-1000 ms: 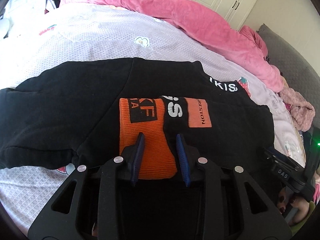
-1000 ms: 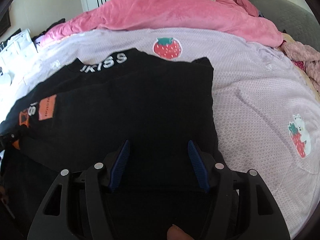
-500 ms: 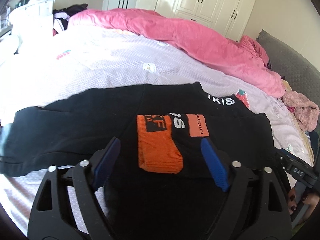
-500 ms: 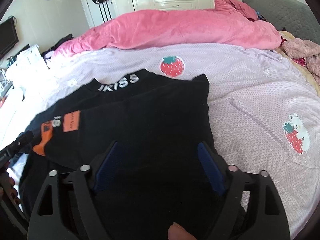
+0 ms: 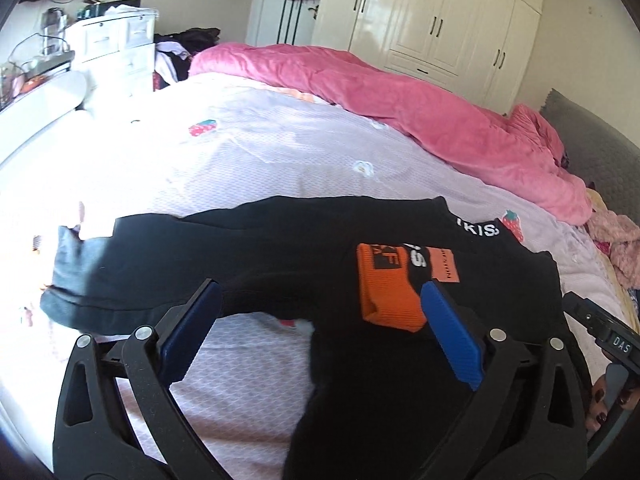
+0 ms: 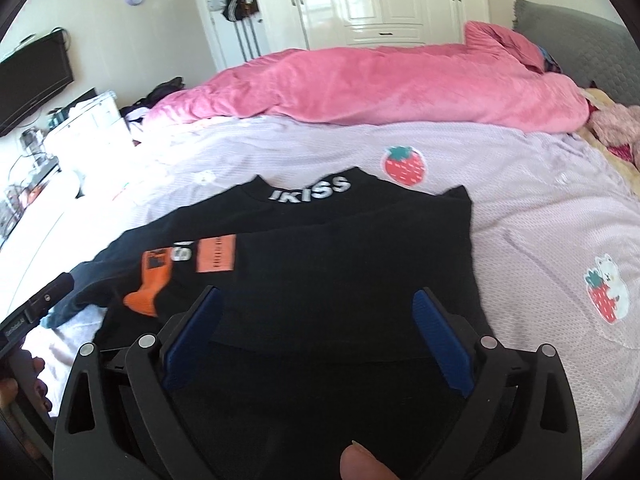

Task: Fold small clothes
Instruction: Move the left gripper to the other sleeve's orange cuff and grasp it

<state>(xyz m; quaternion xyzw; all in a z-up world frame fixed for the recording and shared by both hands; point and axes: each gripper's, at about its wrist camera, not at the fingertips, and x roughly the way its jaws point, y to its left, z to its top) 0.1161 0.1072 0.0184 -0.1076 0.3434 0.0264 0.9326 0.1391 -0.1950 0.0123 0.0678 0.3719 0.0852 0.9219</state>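
Two tongs: both over near edge of bed point(image 6: 540, 216), pointing down at it.
Left tongs point(image 5: 320, 322): jaws opening, wide apart, nothing pinched.
Right tongs point(image 6: 316, 330): jaws opening too, nothing pinched, black cloth under them.
Black sweatshirt point(image 6: 360, 248): flat on lilac bedsheet point(image 5: 248, 160), orange cuff point(image 5: 386, 290) folded onto body.
Pink duvet point(image 6: 380, 84): bunched along far edge.

A black top point(image 5: 280, 256) lies flat on the bed point(image 5: 248, 168), partly folded: one sleeve is laid across the body, its orange cuff point(image 5: 386, 296) on top, the other sleeve spread out sideways. White letters mark the collar point(image 6: 310, 190).
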